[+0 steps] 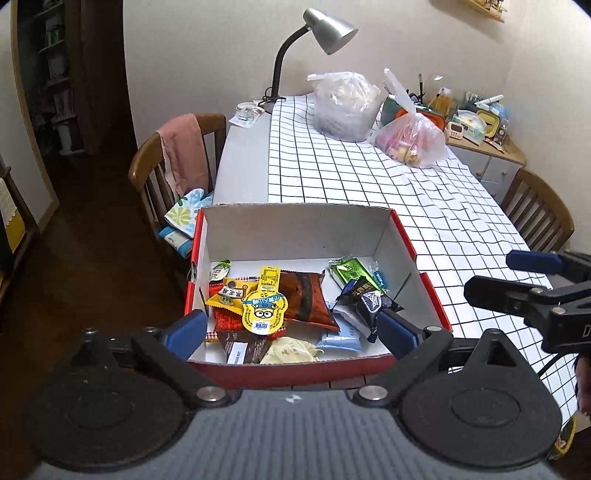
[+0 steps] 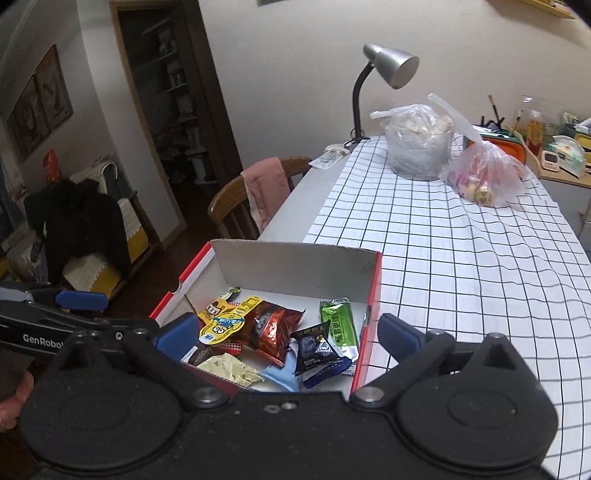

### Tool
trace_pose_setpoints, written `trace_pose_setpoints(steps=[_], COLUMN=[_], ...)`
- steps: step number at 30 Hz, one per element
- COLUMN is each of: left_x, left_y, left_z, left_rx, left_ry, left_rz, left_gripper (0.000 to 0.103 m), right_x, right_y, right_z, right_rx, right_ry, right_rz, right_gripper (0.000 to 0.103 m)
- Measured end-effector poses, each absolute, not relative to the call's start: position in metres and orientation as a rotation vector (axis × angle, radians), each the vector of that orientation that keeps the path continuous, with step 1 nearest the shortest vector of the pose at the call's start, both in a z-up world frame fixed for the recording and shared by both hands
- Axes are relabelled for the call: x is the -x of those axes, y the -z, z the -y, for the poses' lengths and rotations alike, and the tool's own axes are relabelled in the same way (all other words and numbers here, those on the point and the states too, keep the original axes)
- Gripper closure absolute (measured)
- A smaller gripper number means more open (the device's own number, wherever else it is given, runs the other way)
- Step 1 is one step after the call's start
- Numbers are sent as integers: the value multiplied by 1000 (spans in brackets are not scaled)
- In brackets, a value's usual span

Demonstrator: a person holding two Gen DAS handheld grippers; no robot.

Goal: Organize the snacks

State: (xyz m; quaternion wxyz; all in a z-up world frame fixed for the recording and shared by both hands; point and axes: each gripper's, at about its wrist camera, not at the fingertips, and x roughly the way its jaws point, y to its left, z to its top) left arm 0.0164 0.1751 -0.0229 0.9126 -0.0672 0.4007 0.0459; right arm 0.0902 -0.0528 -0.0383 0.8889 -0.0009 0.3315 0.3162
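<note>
Now both your left gripper [image 1: 291, 334] and right gripper [image 2: 290, 338] hang with fingers spread wide and empty over the red box [image 1: 295, 369] on the checked surface [image 1: 424, 206], where the snack packets [image 1: 306, 302] look light, crinkly and probably slippery, so pinch one by a sealed edge.

Cream walls [image 1: 207, 55] enclose a dark wooden floor [image 1: 92, 258], where a wooden chair [image 1: 147, 162] draped with pink cloth [image 1: 184, 147] stands beside the grid-clothed bench [image 1: 369, 184] bearing a silver gooseneck lamp [image 1: 328, 27].

Soft, even indoor light, sharp focus at centre, strong fisheye bending and dark corners.
</note>
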Motion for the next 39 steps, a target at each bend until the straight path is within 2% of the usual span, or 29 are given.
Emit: trace_pose_setpoints(steps=[8, 39], left_x=[-2, 9], left_y=[16, 6], left_z=[-167, -156], left_rx=[152, 150], left_ry=[-131, -209], left_rz=[-807, -760], left_gripper=[3, 3], right_x=[-69, -60], right_y=[38, 36], right_z=[60, 53], right_rx=[-66, -29], right_ry=[-614, -587], right_rz=[-654, -632], right_gripper=[0, 0])
